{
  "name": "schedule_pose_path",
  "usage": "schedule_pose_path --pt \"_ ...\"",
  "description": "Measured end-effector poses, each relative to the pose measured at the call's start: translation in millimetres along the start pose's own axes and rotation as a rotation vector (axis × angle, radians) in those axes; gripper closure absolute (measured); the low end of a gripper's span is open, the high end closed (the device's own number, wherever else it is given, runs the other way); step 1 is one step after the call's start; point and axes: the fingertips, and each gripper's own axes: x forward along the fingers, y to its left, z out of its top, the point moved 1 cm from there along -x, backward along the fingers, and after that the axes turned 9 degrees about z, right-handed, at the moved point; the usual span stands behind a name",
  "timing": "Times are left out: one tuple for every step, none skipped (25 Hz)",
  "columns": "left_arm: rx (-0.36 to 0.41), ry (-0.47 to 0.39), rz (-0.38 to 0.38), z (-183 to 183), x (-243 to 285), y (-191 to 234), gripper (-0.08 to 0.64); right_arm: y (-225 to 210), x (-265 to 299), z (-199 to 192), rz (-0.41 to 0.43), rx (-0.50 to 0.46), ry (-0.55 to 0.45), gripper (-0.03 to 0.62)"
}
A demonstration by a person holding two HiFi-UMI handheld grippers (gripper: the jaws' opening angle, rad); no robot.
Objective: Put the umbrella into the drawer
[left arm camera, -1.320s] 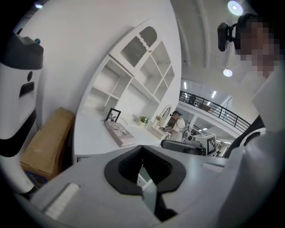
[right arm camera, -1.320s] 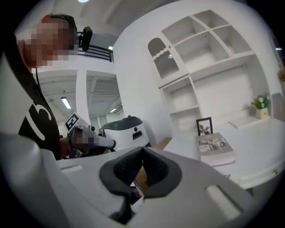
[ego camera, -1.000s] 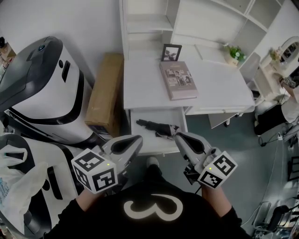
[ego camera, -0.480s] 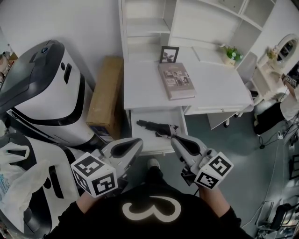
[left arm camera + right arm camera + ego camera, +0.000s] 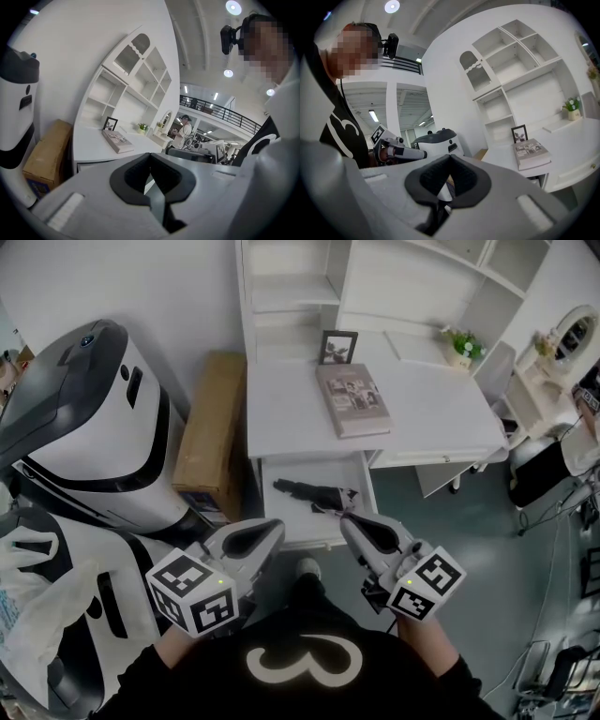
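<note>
A folded black umbrella [image 5: 314, 493] lies inside the open white drawer [image 5: 298, 472] under the desk top. Both grippers hang close to my body in front of the drawer, apart from the umbrella. My left gripper [image 5: 278, 524] is shut with nothing in it; in the left gripper view its tips [image 5: 150, 154] meet. On the other side, my right gripper [image 5: 345, 518] is also shut and empty, just short of the umbrella's near end, its tips [image 5: 450, 156] closed in the right gripper view.
The white desk [image 5: 291, 409] carries a book [image 5: 353, 400], a photo frame [image 5: 338, 346] and a small plant [image 5: 461, 348] below shelves. A cardboard box [image 5: 211, 432] leans at the desk's left. A large white and black machine [image 5: 84, 418] stands further left.
</note>
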Motion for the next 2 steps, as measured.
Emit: schedule_pose_path --pt "0.007 0.003 0.005 -0.7 1.5 0.2 0.551 -0.9 -0.4 -0.2 0.0 0.001 0.0 0.589" --pt "0.015 0.006 0.01 -1.5 3.1 0.4 0.551 -1.7 -0.8 -0.5 0.0 0.002 0.0 0.589"
